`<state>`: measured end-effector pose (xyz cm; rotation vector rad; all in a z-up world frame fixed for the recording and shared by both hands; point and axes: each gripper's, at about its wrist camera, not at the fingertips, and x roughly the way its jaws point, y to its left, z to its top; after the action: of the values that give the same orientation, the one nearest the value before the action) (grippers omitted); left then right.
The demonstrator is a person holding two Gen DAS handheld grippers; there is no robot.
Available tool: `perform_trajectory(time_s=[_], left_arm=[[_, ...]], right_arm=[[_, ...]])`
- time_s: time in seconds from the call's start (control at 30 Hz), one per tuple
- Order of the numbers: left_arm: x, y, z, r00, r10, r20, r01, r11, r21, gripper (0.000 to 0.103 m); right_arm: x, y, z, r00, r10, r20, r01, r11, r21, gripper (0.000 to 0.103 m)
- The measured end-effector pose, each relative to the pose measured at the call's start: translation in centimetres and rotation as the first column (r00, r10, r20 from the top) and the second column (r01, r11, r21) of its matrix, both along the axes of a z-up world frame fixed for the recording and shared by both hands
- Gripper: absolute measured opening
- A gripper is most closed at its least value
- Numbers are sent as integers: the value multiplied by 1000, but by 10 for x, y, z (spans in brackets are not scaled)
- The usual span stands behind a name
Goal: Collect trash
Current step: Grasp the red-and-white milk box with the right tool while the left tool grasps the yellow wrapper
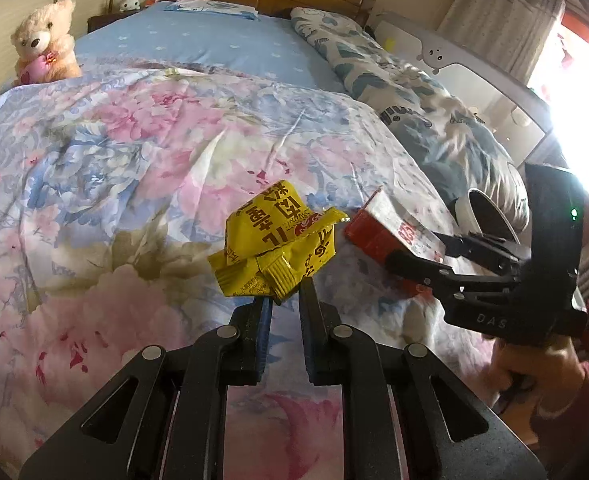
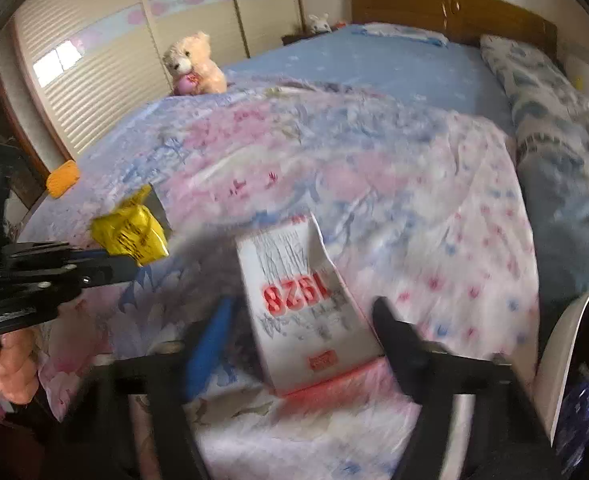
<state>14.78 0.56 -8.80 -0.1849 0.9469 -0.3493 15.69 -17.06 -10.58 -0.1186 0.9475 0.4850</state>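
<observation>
The left gripper [image 1: 285, 298] angled down over the floral quilt [image 1: 126, 152], its jaws nearly together and pinching a corner of the crumpled yellow wrapper [image 1: 278, 240], which it held lifted above the bedding. To its right, the right gripper [image 2: 302, 320] also tilted downward, the person's hand [image 1: 534, 364] wrapped round its handle below. A white-and-red carton [image 2: 298, 300] sat between its half-spread fingers [image 2: 398, 336]; the right wrist view was too blurred to tell whether the pads pressed it, though in the left wrist view it hung off the fingertips above the quilt.
</observation>
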Motion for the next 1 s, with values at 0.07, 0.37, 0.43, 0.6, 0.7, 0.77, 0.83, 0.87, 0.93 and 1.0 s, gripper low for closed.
perform_trajectory(time_s=[0.07, 0.37, 0.43, 0.6, 0.7, 0.77, 0.83, 0.87, 0.93, 1.0], left_arm=[[-2, -4, 1, 1000, -5, 2, 5, 1000, 5, 13], [-13, -39, 7, 998, -61, 11, 61, 997, 44, 13], [-16, -49, 8, 997, -80, 10, 80, 995, 53, 13], [-24, -74, 12, 992, -126, 18, 125, 990, 73, 13], [-27, -86, 14, 989, -148, 20, 146, 986, 83, 13], [-29, -95, 15, 986, -164, 23, 161, 983, 93, 13], [-30, -101, 17, 984, -177, 24, 174, 980, 101, 13], [-31, -104, 17, 983, -183, 25, 179, 978, 104, 13], [-31, -111, 19, 980, -195, 27, 191, 976, 108, 13], [-31, -118, 20, 978, -208, 29, 204, 973, 110, 13]], right_arm=[[-7, -4, -1, 1000, -31, 5, 31, 999, 17, 54], [-49, -34, 16, 979, -201, 28, 197, 975, 106, 54], [-57, -43, 19, 973, -229, 32, 223, 966, 132, 54], [-72, -65, 26, 956, -290, 39, 280, 945, 167, 54], [-80, -79, 29, 947, -318, 34, 307, 933, 186, 54], [-84, -88, 31, 942, -335, 30, 322, 924, 204, 54], [-89, -95, 34, 937, -348, 36, 333, 919, 213, 54], [-91, -99, 36, 935, -353, 39, 337, 916, 217, 54], [-95, -104, 38, 930, -365, 42, 347, 910, 226, 54], [-99, -110, 40, 926, -376, 43, 357, 905, 232, 54]])
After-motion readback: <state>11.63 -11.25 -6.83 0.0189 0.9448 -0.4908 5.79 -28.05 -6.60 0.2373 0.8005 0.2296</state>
